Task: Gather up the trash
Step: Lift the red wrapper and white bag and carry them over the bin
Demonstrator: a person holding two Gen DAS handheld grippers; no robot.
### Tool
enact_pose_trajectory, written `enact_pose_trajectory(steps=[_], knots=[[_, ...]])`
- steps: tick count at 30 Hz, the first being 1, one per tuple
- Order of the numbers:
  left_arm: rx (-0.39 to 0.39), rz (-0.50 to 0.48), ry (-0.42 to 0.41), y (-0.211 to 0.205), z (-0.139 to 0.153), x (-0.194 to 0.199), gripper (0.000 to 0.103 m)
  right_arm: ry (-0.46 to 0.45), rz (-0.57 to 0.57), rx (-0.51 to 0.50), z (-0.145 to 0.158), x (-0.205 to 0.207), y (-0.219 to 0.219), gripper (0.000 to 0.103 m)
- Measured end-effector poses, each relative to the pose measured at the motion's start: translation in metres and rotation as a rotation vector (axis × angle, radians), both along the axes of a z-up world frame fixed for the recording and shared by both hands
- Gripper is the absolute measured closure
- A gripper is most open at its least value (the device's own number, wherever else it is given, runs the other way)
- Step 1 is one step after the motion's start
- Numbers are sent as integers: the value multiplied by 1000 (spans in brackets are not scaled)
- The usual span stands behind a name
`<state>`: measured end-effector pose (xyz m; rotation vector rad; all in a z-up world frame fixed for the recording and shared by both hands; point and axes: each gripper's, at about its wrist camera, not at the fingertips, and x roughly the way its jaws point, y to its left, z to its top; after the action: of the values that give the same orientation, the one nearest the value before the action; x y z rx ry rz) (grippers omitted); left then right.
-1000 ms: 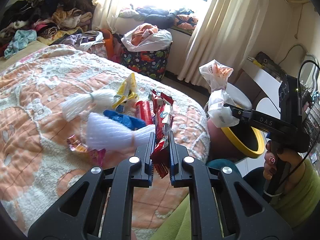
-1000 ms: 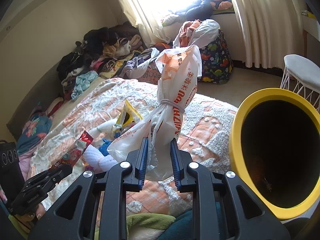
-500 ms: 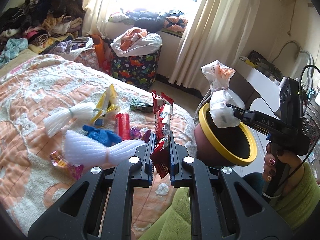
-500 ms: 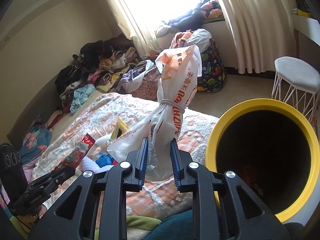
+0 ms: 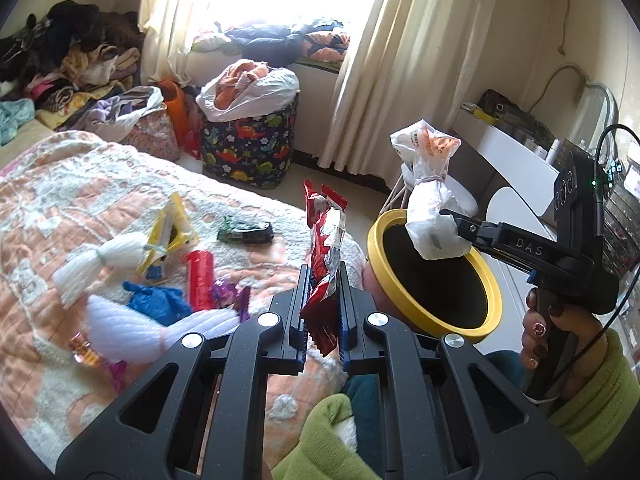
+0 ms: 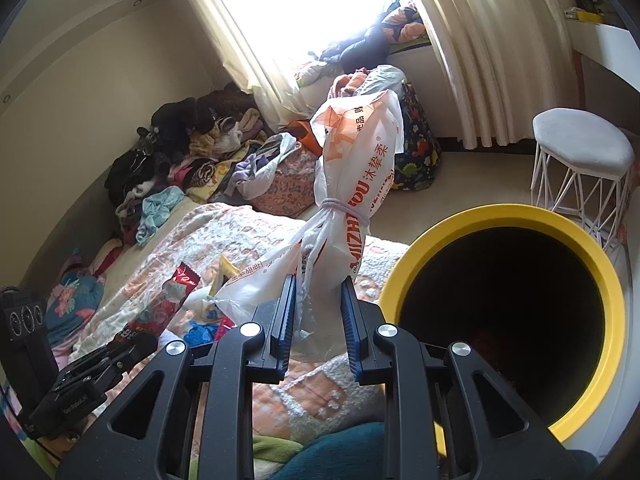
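Left tool (image 5: 323,300): mine, clamped on a wrapper (image 5: 325,248), which stands up between the pads.
Wrapper: red and silver foil, crinkled, zigzag-cut top edge, its lower end poking out below the pads.
Right tool (image 6: 318,316): clamped on a bag (image 6: 348,200) low down, near its bottom end.
Bag: white plastic with orange print and lettering, cinched at the middle by a white tie, the top flaring open above it.
Where the bag is: held in the air over the edge of the bed (image 6: 240,232), just beside the bin (image 6: 600,276); in the left view it hangs in front of the bin's mouth.
Bin: round, yellow rim, dark inside, standing next to the bed.
Still on the bed: a yellow packet (image 5: 170,228), a red tube (image 5: 200,280), a blue crumple (image 5: 158,304), white foam netting (image 5: 116,328), a dark green packet (image 5: 246,234).
Only in the left view: my right hand (image 5: 556,344) on the handle, green sleeve, a white surface (image 5: 504,148) by the wall.
Only in the right view: a white stool (image 6: 580,152) behind the bin, and the depth of the bin.
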<state>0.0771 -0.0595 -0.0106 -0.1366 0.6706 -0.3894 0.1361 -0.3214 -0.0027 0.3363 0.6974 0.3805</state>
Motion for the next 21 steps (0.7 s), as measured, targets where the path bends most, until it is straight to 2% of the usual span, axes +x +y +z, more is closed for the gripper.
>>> enact_pose_trajectory(steps=[21], knots=[[-3,-81,-5,-66,-2,34,96,16,-114,11,-7,0,-44,82]])
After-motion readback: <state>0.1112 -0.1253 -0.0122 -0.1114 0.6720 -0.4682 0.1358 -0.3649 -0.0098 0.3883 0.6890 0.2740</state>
